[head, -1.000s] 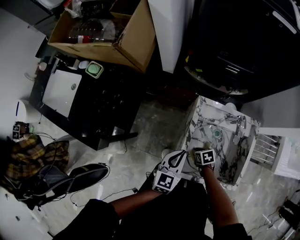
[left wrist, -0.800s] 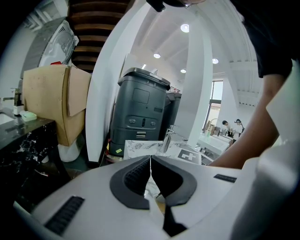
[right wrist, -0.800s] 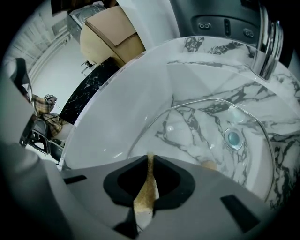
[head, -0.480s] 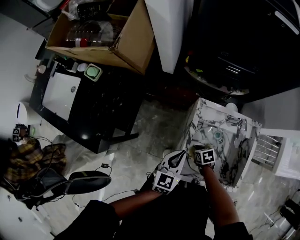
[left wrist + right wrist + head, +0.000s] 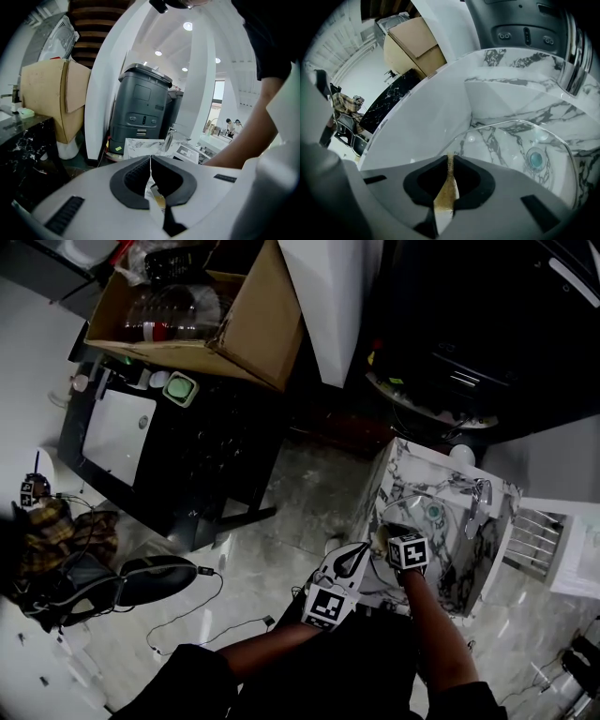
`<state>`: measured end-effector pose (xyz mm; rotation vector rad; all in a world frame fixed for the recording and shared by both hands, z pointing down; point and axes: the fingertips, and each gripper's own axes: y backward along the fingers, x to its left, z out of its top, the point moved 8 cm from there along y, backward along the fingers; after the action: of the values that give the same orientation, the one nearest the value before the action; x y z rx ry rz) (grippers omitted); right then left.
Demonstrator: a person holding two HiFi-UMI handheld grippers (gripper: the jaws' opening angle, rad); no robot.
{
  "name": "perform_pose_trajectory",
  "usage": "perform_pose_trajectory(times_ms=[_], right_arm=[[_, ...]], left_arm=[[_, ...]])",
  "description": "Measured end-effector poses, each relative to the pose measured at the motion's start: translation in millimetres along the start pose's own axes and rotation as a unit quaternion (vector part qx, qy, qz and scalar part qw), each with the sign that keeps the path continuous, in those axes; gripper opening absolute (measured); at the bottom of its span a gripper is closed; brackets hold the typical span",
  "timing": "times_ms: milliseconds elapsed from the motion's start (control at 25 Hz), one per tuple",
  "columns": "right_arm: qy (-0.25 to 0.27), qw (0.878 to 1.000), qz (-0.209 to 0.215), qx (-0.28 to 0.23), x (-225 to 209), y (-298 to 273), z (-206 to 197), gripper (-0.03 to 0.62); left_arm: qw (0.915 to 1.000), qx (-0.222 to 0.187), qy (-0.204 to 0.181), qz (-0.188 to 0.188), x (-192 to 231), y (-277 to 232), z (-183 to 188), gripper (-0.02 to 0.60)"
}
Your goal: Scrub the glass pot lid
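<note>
The glass pot lid (image 5: pixel 511 145) is clear, and its rim arcs over the marble sink basin (image 5: pixel 506 93) in the right gripper view. My right gripper (image 5: pixel 450 161) is shut on a thin yellow-brown scrub pad (image 5: pixel 446 197), right at the lid's near edge. My left gripper (image 5: pixel 150 161) is shut on a thin pale sliver that looks like the lid's edge seen end-on. In the head view both grippers meet at the sink's near corner, the left gripper (image 5: pixel 361 555) beside the right gripper (image 5: pixel 390 538).
A chrome tap (image 5: pixel 479 491) and a green drain plug (image 5: pixel 533 159) belong to the sink (image 5: pixel 469 545). A grey bin (image 5: pixel 140 108) stands behind it. To the left are a cardboard box (image 5: pixel 197 315), a black counter (image 5: pixel 211 451), an office chair (image 5: pixel 155 579) and floor cables.
Both grippers stay together at the sink's near corner, the right one a touch higher. The head view has drifted slightly, so the surroundings shift in the frame.
</note>
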<state>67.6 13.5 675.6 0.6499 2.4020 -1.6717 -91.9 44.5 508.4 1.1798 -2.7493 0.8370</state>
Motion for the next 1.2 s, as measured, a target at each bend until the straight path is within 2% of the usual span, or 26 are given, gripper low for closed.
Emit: perform_pose_trajectory(times_ms=[160,360,680,920,1200], right_arm=[[0.008,1.000,-0.004,-0.021,-23,-3,-8,0.057],[0.008,0.999,-0.013,-0.043,-28,-5,-2,0.057],[0.020,0.997,-0.046,-0.059,-36,-3,3,0.058],[0.016,0.993,-0.080,-0.091,-55,4,8,0.058],[0.015,0.990,-0.098,-0.101,-74,11,7,0.058]], left_arm=[[0.9999,0.005,-0.001,0.012,-16,-11,-10,0.018],[0.9998,0.003,0.004,0.017,-16,-11,-9,0.018],[0.9997,0.009,0.011,0.018,-20,-12,-13,0.018],[0.9997,0.010,0.012,0.019,-26,-14,-13,0.018],[0.9995,0.012,0.016,0.026,-34,-14,-16,0.018]])
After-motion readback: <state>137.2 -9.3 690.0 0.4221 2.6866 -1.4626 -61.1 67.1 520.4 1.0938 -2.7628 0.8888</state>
